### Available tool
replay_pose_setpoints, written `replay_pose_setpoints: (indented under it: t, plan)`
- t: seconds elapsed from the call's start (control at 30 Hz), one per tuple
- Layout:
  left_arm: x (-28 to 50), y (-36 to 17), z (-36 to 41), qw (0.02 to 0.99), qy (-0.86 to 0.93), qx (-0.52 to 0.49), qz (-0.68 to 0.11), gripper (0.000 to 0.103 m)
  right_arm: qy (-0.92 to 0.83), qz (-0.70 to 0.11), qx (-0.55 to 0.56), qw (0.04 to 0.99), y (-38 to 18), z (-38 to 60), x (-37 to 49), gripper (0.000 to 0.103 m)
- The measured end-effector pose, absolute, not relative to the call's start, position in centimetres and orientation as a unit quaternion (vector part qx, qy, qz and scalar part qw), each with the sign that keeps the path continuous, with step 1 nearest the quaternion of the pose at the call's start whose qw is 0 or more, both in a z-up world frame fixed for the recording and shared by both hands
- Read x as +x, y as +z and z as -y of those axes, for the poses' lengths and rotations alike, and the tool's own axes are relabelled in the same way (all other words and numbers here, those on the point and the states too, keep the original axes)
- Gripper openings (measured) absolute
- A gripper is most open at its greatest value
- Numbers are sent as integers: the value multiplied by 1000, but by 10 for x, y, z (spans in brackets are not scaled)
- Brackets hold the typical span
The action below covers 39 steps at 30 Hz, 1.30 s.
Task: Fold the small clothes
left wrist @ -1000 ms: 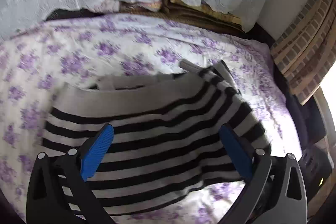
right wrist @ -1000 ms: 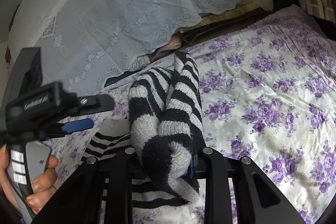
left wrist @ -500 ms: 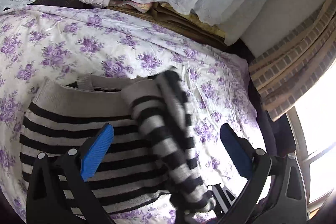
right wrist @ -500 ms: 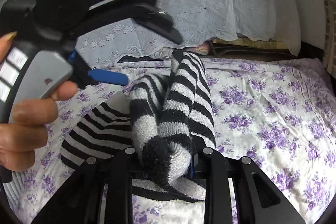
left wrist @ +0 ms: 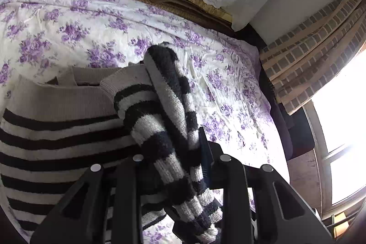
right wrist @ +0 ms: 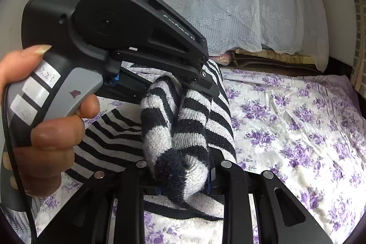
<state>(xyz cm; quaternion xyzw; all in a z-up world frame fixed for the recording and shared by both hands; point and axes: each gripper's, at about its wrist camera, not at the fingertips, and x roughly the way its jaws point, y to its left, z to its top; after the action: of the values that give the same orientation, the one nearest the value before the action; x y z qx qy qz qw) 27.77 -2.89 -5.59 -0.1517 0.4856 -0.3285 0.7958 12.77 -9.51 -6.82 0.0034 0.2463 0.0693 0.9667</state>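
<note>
Sweater [left wrist: 68, 120], black-and-white striped, lies partly flat on the flowered bed [left wrist: 80, 22], its bunched sleeve [right wrist: 183, 134] lifted and pinched by both tools. The right gripper [right wrist: 183, 177] has its jaws closed tight on the sleeve's thick roll, and the left gripper [left wrist: 180, 159] has just been closing its jaws on the same roll a little further along. With both grips crowded on one fat, fuzzy bunch, a pull in different directions could stretch or twist the knit, drag the body out of line, or let the roll slip free so the fold lands crooked.
</note>
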Motion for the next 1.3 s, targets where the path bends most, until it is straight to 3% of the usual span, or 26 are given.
replay_pose_setpoints:
  t: [0.5, 0.9, 1.03, 1.13, 1.3]
  plan:
    - [275, -32, -77, 846, -283, -111, -438, 26, 125, -231, -62, 963, -43, -3, 146, 27]
    - [277, -96, -163, 835, -259, -154, -461, 27, 144, -283, -151, 936, -84, -76, 163, 27]
    - [281, -129, -175, 829, -240, -153, -481, 38, 141, -316, -201, 917, -109, -99, 173, 32]
    - [280, -159, -192, 824, -229, -186, -484, 62, 137, -309, -238, 910, -122, -107, 173, 40]
    - [276, -173, -209, 809, -246, -248, -472, 66, 152, -311, -230, 910, -117, -100, 175, 44]
